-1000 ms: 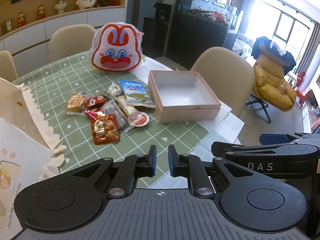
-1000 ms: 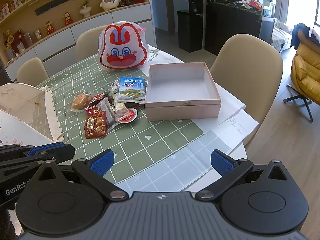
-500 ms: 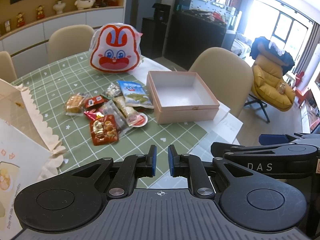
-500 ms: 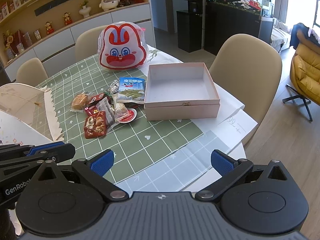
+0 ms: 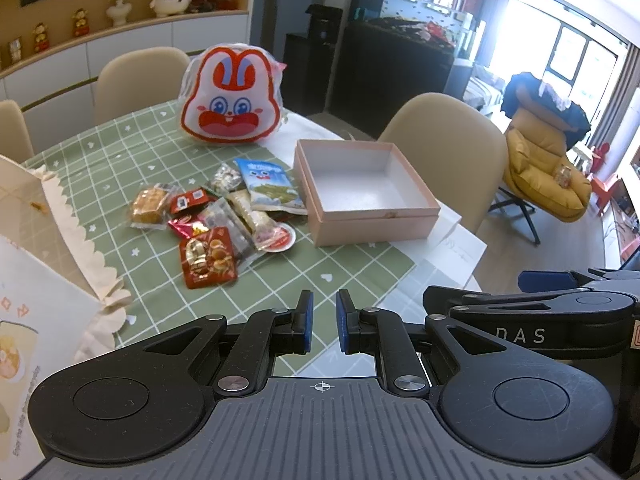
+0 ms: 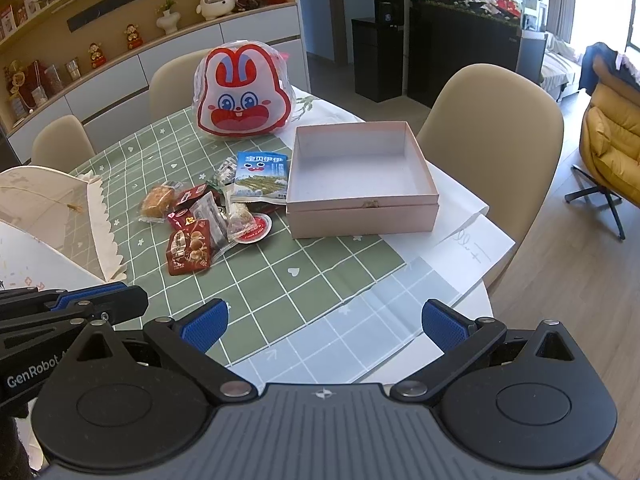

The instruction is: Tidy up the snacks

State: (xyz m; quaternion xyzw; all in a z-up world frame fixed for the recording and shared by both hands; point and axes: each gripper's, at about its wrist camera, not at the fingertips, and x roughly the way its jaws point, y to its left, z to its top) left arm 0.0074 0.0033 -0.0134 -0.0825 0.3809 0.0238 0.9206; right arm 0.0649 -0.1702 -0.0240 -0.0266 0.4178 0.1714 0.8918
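- The table (image 6: 304,280), under a green checked cloth, carries everything, and both grippers hang above its near edge, well apart from the goods.
- The rabbit-faced bag (image 6: 244,92) is the biggest item, standing upright at the far side behind the pile. It looks puffy and light, wrapped in glossy film that I judge slippery; a pinch on its top seam would probably hold better than a squeeze on the belly.
- The pink box (image 6: 362,220) sits open and empty just right of the pile, low-walled and stiff like cardboard. I take it for the place the snacks are meant to go, so it likely needs no lifting.
- The blue packet (image 6: 260,178) lies flat, its edge just beside the box wall. Thin, crinkly and light; take it by a free corner.
- The red packet (image 6: 190,250) is nearest the grippers, flat foil with lumpy contents; its sealed edge looks like the safest hold.
- The small cake (image 6: 157,202) in clear wrap at the left of the pile looks soft and crushable, so grip the wrapper tail rather than the body.
- The round red-lidded cup (image 6: 252,229) seems rigid but its lid slick.
- The left gripper (image 5: 322,322) has its blue pads nearly pressed together with only a narrow slot between, holding nothing.
- The right gripper (image 6: 323,322) is spread wide and empty.
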